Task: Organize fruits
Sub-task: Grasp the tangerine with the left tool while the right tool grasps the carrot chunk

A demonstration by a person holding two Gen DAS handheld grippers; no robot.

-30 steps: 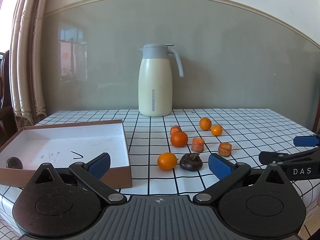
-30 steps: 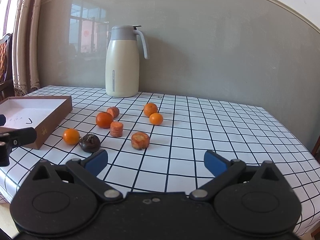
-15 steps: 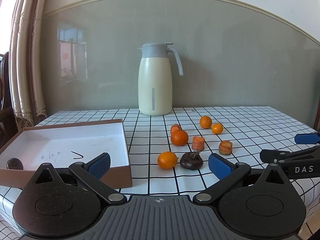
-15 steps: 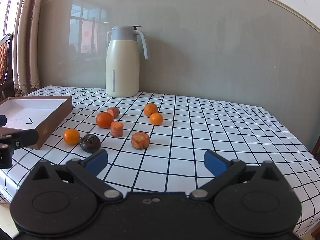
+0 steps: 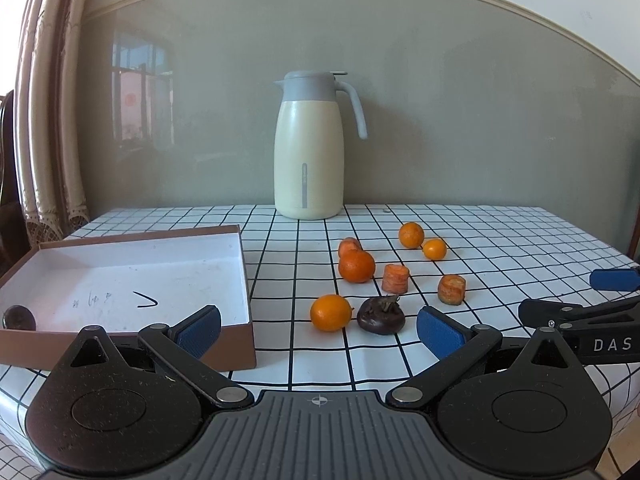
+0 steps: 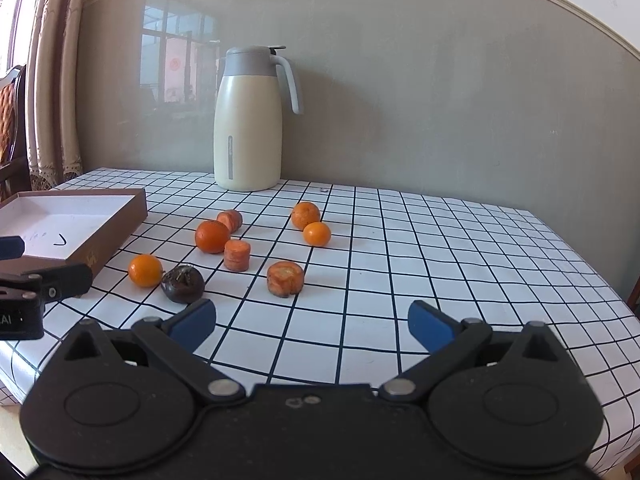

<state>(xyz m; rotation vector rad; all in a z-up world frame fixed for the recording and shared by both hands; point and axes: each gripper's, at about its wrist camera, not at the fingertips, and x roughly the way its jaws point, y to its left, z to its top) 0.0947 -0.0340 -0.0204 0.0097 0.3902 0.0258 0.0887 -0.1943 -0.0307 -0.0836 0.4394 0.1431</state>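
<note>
Several oranges lie on the checked tablecloth, the nearest orange (image 5: 331,312) (image 6: 145,270) beside a dark mangosteen (image 5: 380,314) (image 6: 183,284). Three carrot chunks lie among them, one (image 5: 395,279) (image 6: 237,255) mid-table. A brown box (image 5: 128,280) (image 6: 80,220) with a white inside sits at the left and holds a dark fruit (image 5: 18,317) in its near corner. My left gripper (image 5: 318,332) is open and empty, just short of the orange and mangosteen. My right gripper (image 6: 312,326) is open and empty, short of the carrot chunk (image 6: 285,277).
A cream thermos jug (image 5: 310,148) (image 6: 248,120) stands at the back by the grey wall. Curtains (image 5: 44,120) hang at the left. The right gripper's fingers (image 5: 612,280) show at the right of the left wrist view. The table's right edge (image 6: 600,272) is near.
Both grippers have crept slightly forward and upward toward the fruit. Both remain open and empty. No fruit has moved.
</note>
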